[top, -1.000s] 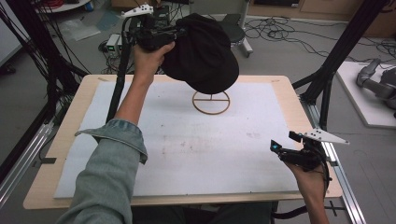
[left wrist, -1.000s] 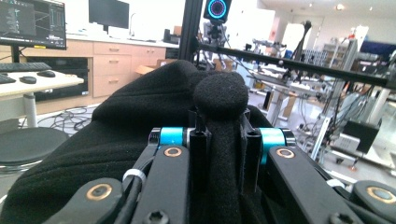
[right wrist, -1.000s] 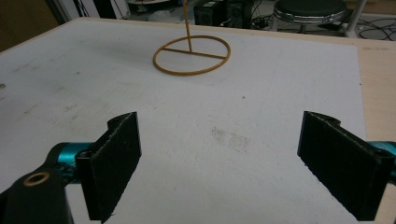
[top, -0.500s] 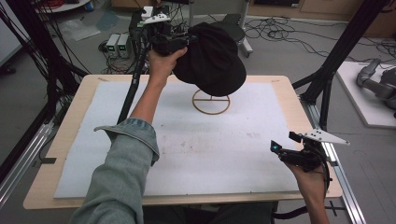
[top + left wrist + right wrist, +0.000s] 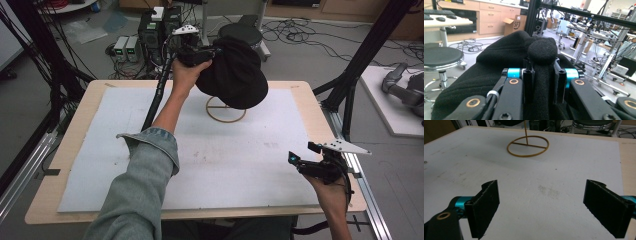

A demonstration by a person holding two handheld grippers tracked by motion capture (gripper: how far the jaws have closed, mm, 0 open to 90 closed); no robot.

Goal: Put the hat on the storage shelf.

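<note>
A black knitted hat (image 5: 234, 75) hangs over the far middle of the table, above a wooden stand with a ring base (image 5: 226, 111). My left gripper (image 5: 201, 52) is shut on a fold of the hat (image 5: 499, 57) at its left side. In the left gripper view the fabric sits pinched between the jaws (image 5: 541, 67), which have just been opening slightly. The stand's thin pole rises under the hat (image 5: 527, 146). My right gripper (image 5: 300, 160) rests near the table's front right corner, open and holding nothing (image 5: 541, 205).
A white mat (image 5: 125, 150) covers the wooden table. Black frame posts stand at both sides of the table. A round stool (image 5: 240, 31) and electronics boxes (image 5: 127, 47) sit on the floor behind the far edge.
My left hand has carried the hat to the right and down, bringing it over the ring stand. The right gripper has stayed where it was.
</note>
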